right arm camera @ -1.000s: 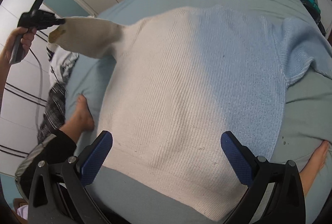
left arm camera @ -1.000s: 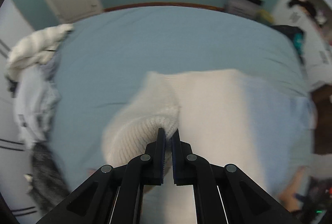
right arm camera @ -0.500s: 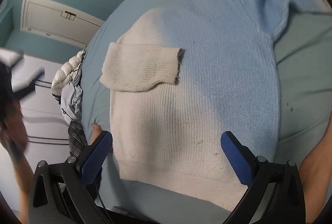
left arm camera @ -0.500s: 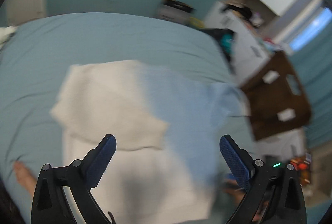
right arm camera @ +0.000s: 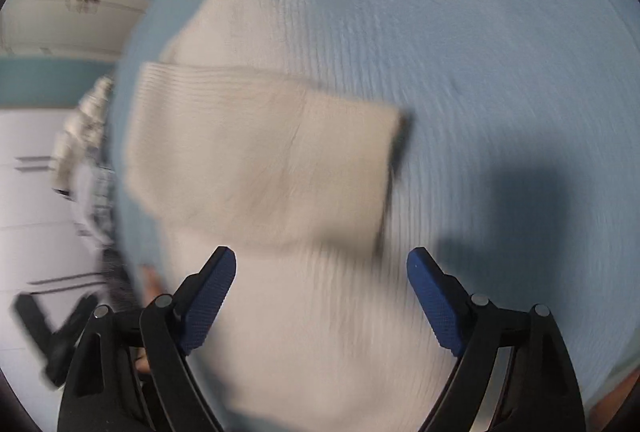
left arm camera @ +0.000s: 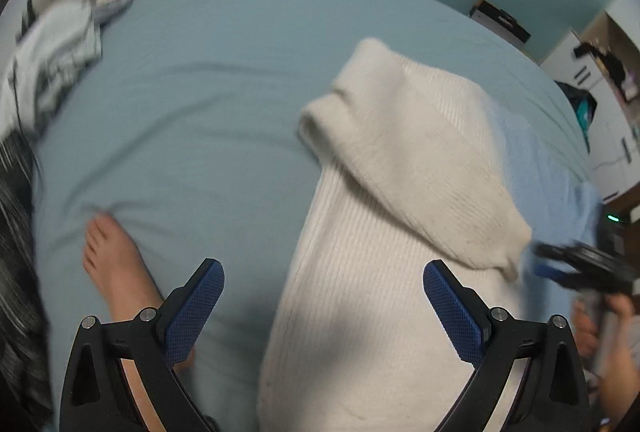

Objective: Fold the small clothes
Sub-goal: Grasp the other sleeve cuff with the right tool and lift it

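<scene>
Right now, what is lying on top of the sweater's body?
One cream sleeve lies folded across the sweater. The knit beneath it is covered, so nothing there can be seen.

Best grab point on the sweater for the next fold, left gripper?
Probably the sweater's cream side edge, low near the hem, coming from the bare sheet side. That edge lies flat and exposed there, right under the open left gripper; higher up the folded-in sleeve covers it.
</scene>
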Motion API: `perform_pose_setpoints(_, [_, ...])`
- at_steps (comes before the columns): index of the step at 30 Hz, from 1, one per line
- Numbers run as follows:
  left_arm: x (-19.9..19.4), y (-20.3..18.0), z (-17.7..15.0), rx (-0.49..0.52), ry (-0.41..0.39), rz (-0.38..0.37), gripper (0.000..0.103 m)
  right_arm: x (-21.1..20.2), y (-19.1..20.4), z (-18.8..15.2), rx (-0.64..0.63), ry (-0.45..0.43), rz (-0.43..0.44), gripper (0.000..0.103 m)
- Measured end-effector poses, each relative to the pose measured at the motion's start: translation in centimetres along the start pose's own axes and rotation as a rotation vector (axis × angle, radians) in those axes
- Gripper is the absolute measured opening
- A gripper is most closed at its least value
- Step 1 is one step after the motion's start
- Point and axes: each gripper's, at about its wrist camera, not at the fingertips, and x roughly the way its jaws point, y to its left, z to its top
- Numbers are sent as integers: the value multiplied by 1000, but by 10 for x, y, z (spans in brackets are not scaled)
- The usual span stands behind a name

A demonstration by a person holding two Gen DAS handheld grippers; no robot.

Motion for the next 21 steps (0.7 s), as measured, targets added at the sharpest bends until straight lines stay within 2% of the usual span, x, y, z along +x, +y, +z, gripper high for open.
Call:
perform_pose_setpoints(3, [9, 10, -2, -14, 47, -23, 101, 23, 1, 13, 20, -10, -85, 85])
perform_pose_setpoints(5, [10, 19, -3, -13, 37, -31, 101, 33, 13, 11, -27, -5, -184, 80])
perform_pose_setpoints(6, [10, 24, -3, -12, 26, -30, 101, 34, 25, 8, -84, -19, -263, 64])
perform_pose_setpoints(8, [9, 30, -2, -12, 15, -30, 101, 32, 57, 0, -238, -29, -424, 9])
perform_pose_setpoints(10, [7, 35, -3, -26, 13, -41, 101, 15, 83, -4, -307, -51, -471, 6])
perform_pose_setpoints(12, [7, 39, -2, -46, 18, -58, 101, -18, 117, -6, -364, -118, -431, 6])
perform_pose_setpoints(18, [1, 45, 1, -81, -16, -67, 101, -177, 247, -21, -486, -401, -208, 6])
perform_pose_setpoints(21, [1, 43, 1, -80, -16, -60, 101, -252, 312, -38, -549, -530, -151, 6])
